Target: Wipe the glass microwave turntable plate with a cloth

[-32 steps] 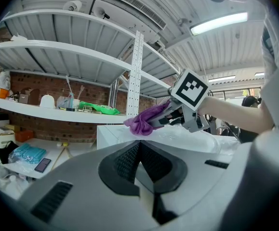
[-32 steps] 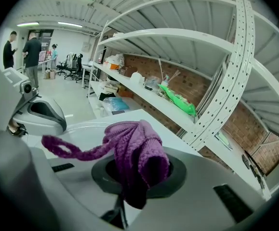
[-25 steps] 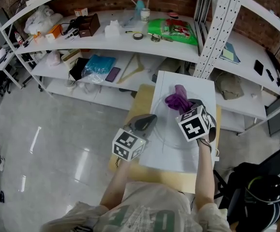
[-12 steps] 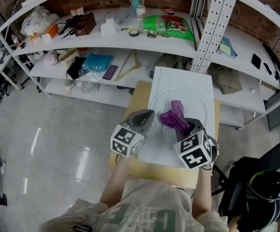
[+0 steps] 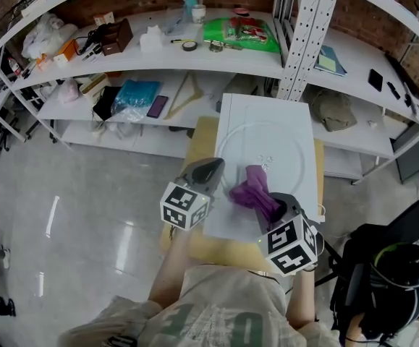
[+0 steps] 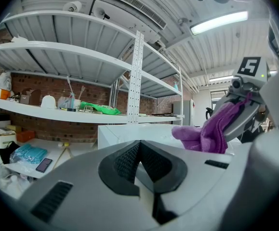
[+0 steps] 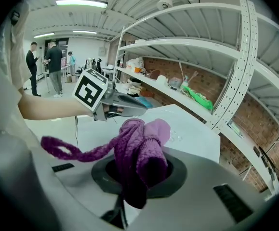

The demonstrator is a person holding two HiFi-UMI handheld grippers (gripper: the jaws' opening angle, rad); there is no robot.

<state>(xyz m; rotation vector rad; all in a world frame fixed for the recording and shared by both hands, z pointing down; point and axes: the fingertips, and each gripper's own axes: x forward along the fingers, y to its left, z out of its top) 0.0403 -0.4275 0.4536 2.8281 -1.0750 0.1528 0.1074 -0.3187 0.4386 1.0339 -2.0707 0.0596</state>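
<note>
The clear glass turntable plate (image 5: 267, 142) lies flat on a white board (image 5: 267, 107); its round rim shows faintly. My right gripper (image 5: 274, 205) is shut on a bunched purple cloth (image 5: 252, 192), which rests at the plate's near rim. In the right gripper view the cloth (image 7: 140, 146) fills the jaws and a loop of it hangs to the left. My left gripper (image 5: 212, 168) is shut, with nothing between its jaws, at the board's left edge beside the plate. The left gripper view shows the cloth (image 6: 210, 132) hanging from the right gripper (image 6: 239, 110).
The board sits on a small wooden table (image 5: 195, 134). Behind it stand white shelves (image 5: 158, 56) with bottles, boxes and a green bag (image 5: 242, 35). A perforated white post (image 5: 299, 35) rises at the board's far side. Several people (image 7: 52, 64) stand far off.
My right gripper has drawn the purple cloth across the plate from its far side toward the near rim. The left gripper has stayed at the board's left edge.
</note>
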